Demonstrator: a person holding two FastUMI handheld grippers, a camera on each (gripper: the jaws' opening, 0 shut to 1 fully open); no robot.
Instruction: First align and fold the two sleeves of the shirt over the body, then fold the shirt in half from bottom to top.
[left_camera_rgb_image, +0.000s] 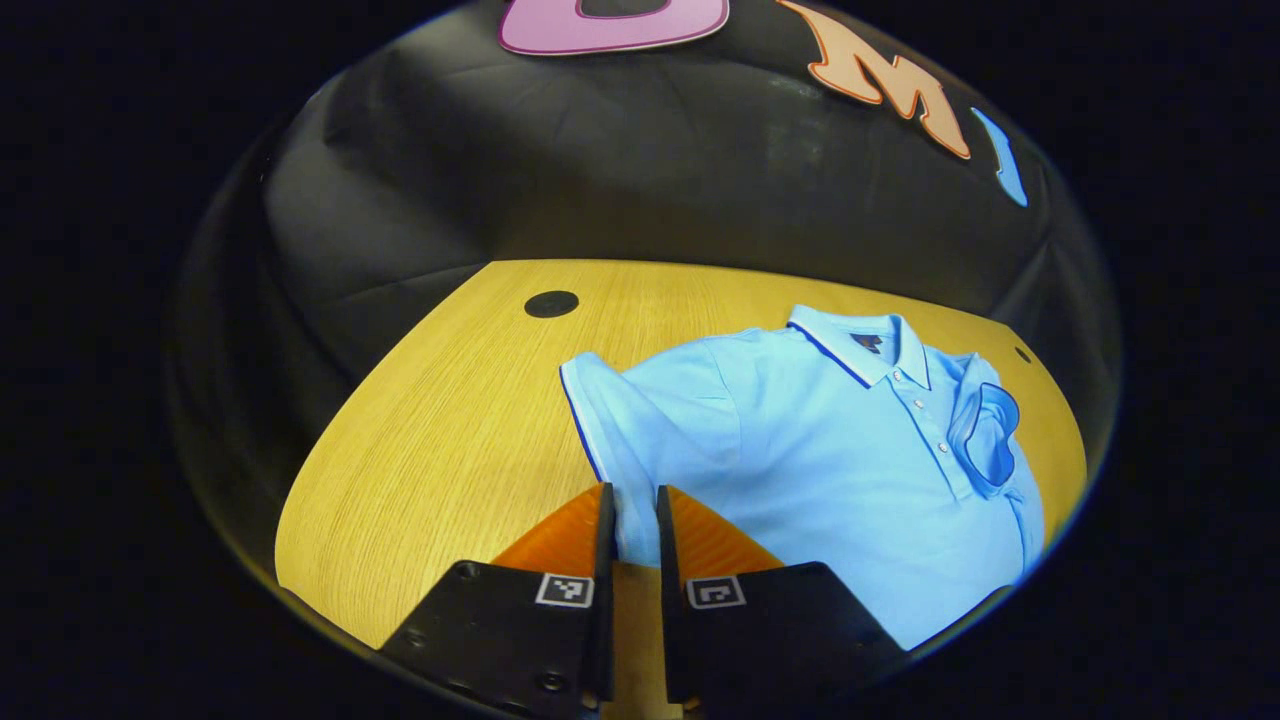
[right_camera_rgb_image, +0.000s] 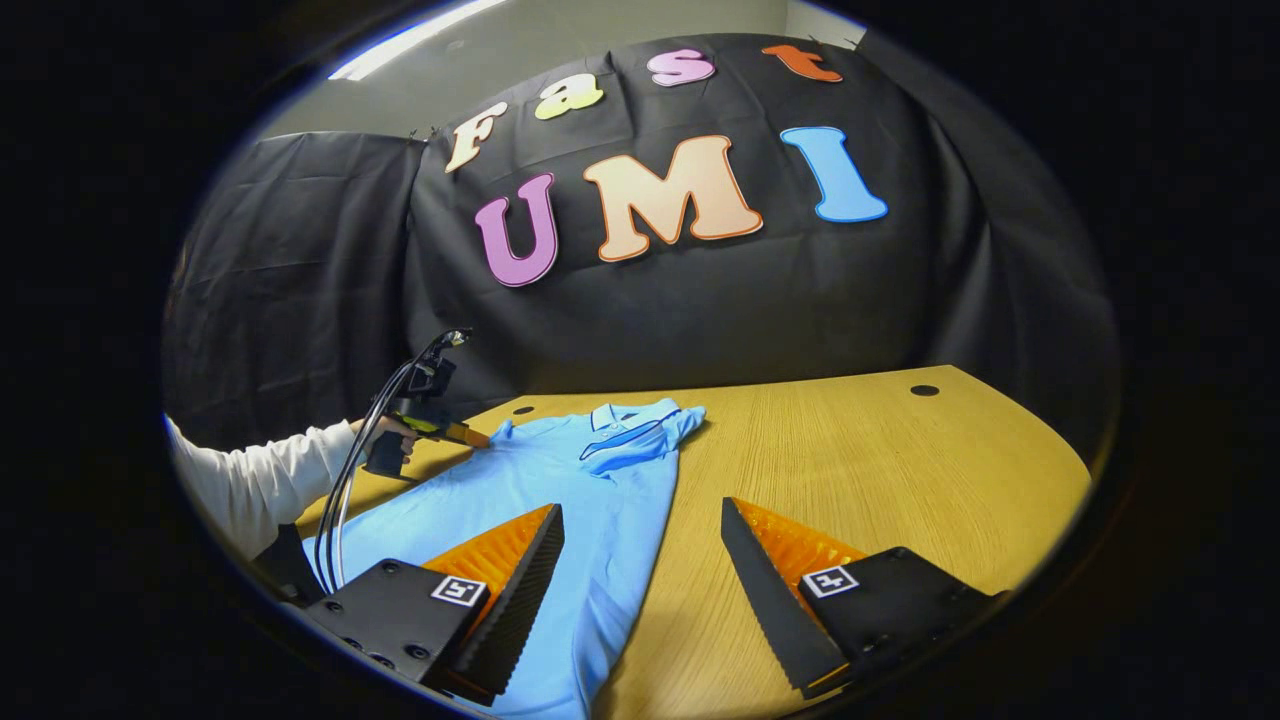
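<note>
**Left tongs pinched on a sleeve; right tongs spread above the shirt's edge**

The light blue polo shirt (left_camera_rgb_image: 830, 450) lies face up on the wooden worktop (left_camera_rgb_image: 440, 430), collar toward the far cloth wall, hem toward the near edge. In the left gripper view, one sleeve already lies folded over the chest on the right side of the garment, beside the button placket, while the other sleeve (left_camera_rgb_image: 625, 430) extends outward to the left and runs down toward the camera.

The left tongs (left_camera_rgb_image: 634, 520) stand at a narrow setting: the two fingers are nearly parallel, with only a slim gap between them, and a strip of the outstretched sleeve's fabric sits in that gap, touching both inner faces. The tongs thus grip the sleeve near its lower end, just above the worktop surface.

In the right gripper view the right tongs (right_camera_rgb_image: 640, 545) are spread wide, with nothing between the fingers. The left finger (right_camera_rgb_image: 520, 590) overlaps the body of the shirt (right_camera_rgb_image: 590, 500); the right finger lies over bare worktop (right_camera_rgb_image: 900, 470); whether either touches the surface below cannot be told. The shirt's side edge runs through the gap between them.

Farther off at the left of this view, a hand (right_camera_rgb_image: 385, 430) in a white sleeve holds the left tongs at the shirt's far left shoulder region.
</note>
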